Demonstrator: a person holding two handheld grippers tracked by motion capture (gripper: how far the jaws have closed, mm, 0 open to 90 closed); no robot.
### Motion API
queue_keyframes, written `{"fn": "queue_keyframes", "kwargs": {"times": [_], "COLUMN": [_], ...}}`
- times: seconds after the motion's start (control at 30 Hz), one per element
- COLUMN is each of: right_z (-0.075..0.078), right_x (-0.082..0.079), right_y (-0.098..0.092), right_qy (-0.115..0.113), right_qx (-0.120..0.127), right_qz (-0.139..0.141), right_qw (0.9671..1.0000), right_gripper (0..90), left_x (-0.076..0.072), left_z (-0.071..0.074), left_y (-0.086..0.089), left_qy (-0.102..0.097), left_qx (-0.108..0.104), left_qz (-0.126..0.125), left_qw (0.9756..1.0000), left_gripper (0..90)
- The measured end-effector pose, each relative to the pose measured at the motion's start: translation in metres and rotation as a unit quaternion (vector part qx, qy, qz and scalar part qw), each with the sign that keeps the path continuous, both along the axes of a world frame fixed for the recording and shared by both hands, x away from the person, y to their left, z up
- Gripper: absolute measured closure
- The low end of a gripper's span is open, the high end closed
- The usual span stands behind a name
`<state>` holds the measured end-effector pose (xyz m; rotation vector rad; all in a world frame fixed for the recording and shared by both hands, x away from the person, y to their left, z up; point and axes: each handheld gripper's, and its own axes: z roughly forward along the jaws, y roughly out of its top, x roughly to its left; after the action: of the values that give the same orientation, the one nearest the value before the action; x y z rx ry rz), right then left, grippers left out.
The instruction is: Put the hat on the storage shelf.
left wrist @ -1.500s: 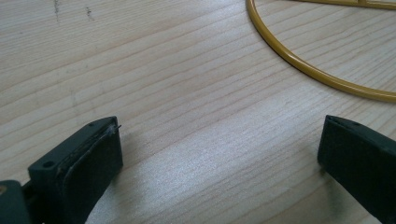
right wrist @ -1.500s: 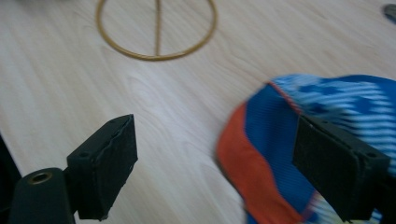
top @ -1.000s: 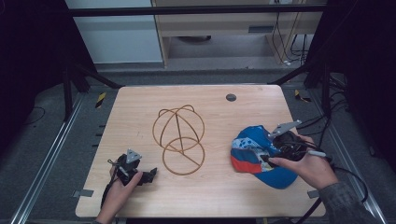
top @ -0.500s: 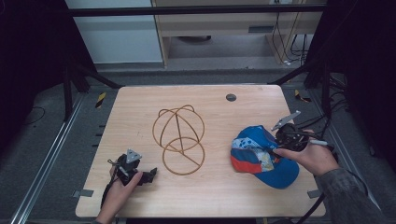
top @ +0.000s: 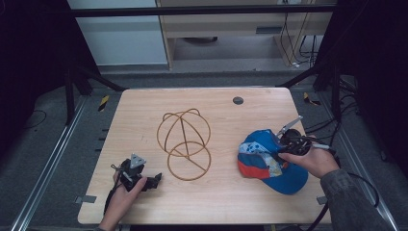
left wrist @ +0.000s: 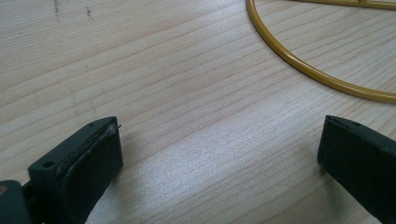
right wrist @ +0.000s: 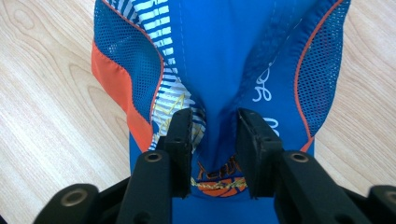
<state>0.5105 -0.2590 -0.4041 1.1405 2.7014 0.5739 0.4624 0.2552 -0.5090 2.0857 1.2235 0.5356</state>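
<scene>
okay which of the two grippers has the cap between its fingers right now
The right gripper: a fold of the blue cap sits bunched between its fingers. The left gripper rests wide open over bare table.

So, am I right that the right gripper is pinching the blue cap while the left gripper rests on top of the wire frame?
Not quite: the left gripper rests on the bare table beside the wire frame, as the high view shows. The right gripper is indeed pinching the blue cap.

right tool [right wrist: 214, 140] lowered onto cap [top: 269, 159], jaws just closing, pinching its blue fabric
</scene>
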Motion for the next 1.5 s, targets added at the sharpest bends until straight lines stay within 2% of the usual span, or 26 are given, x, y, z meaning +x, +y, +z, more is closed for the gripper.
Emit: {"fn": "queue_keyframes", "kwargs": {"times": [0.13, 0.37, 0.5, 0.67, 1.1, 1.3, 1.5], "right_z": [-0.001, -0.001, 0.004, 0.022, 0.081, 0.102, 0.12], "right_x": [0.003, 0.005, 0.003, 0.0, -0.01, -0.012, -0.012], "right_y": [0.001, 0.001, 0.0, 0.001, 0.011, 0.012, 0.014], "right_qy": [0.0, 0.01, 0.013, 0.007, -0.022, -0.037, -0.045], "right_qx": [0.003, 0.006, 0.012, 0.014, 0.024, 0.029, 0.023], "right_qz": [0.003, 0.0, 0.0, 0.013, 0.041, 0.048, 0.056], "right_qw": [1.0, 0.9999, 0.9998, 0.9998, 0.9986, 0.9977, 0.9971], "right_gripper": [70.6, 88.7, 90.0, 90.0, 90.0, 90.0, 90.0], "left_x": [0.0, 0.0, 0.0, 0.0, 0.0, 0.0, 0.0], "left_z": [0.0, 0.0, 0.0, 0.0, 0.0, 0.0, 0.0], "left_y": [0.0, 0.0, 0.0, 0.0, 0.0, 0.0, 0.0], "left_qy": [0.0, 0.0, 0.0, 0.0, 0.001, 0.002, 0.0], "left_qx": [0.0, 0.0, 0.0, 0.0, 0.001, 0.002, 0.0], "left_qz": [0.0, 0.0, 0.0, 0.0, -0.002, -0.003, -0.002], "left_qw": [1.0, 1.0, 1.0, 1.0, 1.0, 1.0, 1.0], "left_gripper": [0.0, 0.0, 0.0, 0.0, 0.0, 0.0, 0.0]}}
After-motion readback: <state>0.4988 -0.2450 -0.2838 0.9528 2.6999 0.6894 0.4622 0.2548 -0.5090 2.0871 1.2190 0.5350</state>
